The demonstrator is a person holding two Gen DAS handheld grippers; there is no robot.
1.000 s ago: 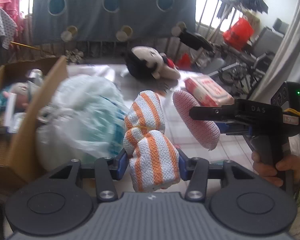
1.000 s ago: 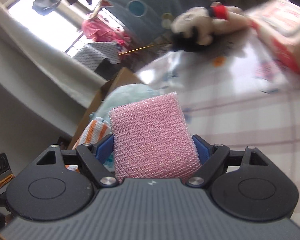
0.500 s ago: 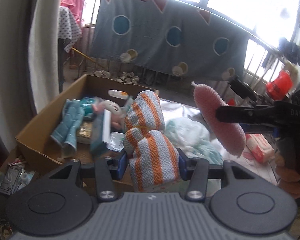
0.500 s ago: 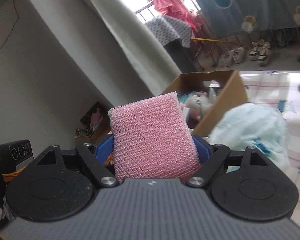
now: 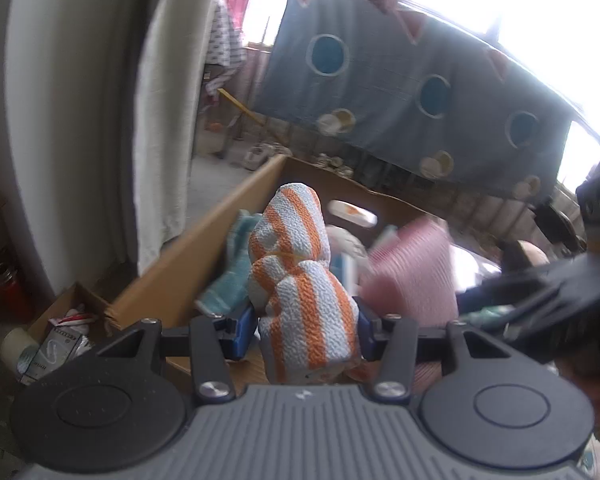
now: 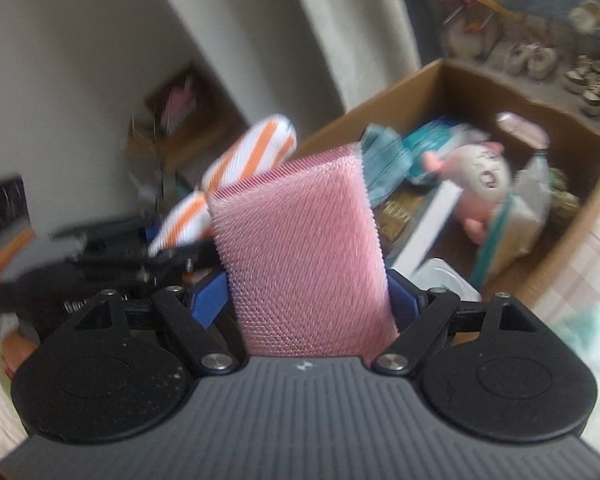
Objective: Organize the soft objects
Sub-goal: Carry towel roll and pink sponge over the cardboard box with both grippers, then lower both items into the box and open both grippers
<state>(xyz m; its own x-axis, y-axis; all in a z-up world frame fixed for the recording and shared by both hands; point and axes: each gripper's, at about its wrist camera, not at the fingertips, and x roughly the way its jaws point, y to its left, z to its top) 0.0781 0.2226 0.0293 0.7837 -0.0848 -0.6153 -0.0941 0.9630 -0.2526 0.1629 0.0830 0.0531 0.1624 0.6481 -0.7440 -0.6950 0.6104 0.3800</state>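
Cardboard box (image 6: 572, 216) below both tongs | left tongs (image 5: 306, 322) clamp orange-striped towel (image 5: 300, 288) over box's near wall | right tongs (image 6: 308, 300) clamp pink sponge (image 6: 304, 248) above box, beside towel

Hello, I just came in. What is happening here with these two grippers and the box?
A person holds a gripper in each hand and is sorting soft things. The left gripper is shut on an orange-and-white striped cloth. The right gripper is shut on a pink sponge. Both are held at a cardboard box, which already holds a pink plush toy and teal cloths. Neither item has been released yet.
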